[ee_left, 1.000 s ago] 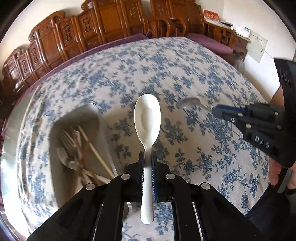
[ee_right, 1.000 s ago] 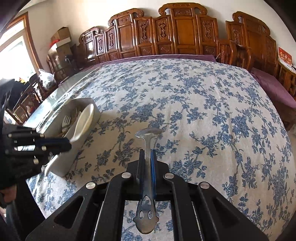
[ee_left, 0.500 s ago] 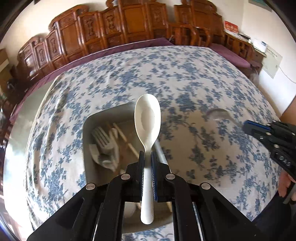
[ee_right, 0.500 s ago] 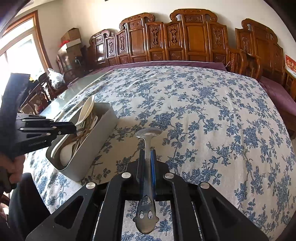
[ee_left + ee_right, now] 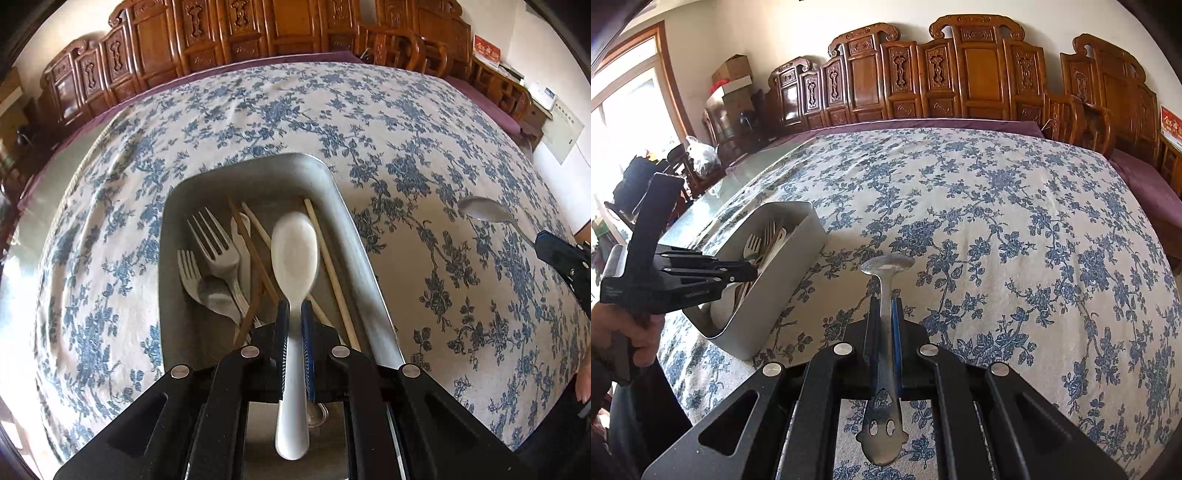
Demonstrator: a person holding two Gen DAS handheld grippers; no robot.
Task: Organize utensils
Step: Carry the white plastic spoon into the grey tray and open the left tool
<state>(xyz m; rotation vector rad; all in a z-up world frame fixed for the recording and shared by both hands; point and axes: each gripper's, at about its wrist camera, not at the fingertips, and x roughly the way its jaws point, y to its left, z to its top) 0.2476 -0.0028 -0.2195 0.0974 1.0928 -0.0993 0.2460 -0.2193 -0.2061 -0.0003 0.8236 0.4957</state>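
My left hand-held gripper (image 5: 294, 325) is clamped on the handle of the white spoon (image 5: 295, 254), whose bowl hangs low at centre frame over the grey utensil bin (image 5: 354, 236). Under it lie forks (image 5: 214, 251) and chopsticks (image 5: 258, 240), crossing one another. If I let go from here, I judge the spoon may land across the chopsticks and sit propped against the bin wall, or knock the pile askew (I can't tell how high it hangs above them). The bin looks light, so a nudge from my fingers on its rim could slide it on the flowered cloth of the worktop (image 5: 424, 129).

My right hand-held gripper (image 5: 885, 314) is closed on the metal spoon (image 5: 886, 266), held above the cloth at centre frame, just right of the bin. The grip sits well up the handle with the heavy end behind, so it might pivot. Moving both in together risks a clash at the bin mouth.
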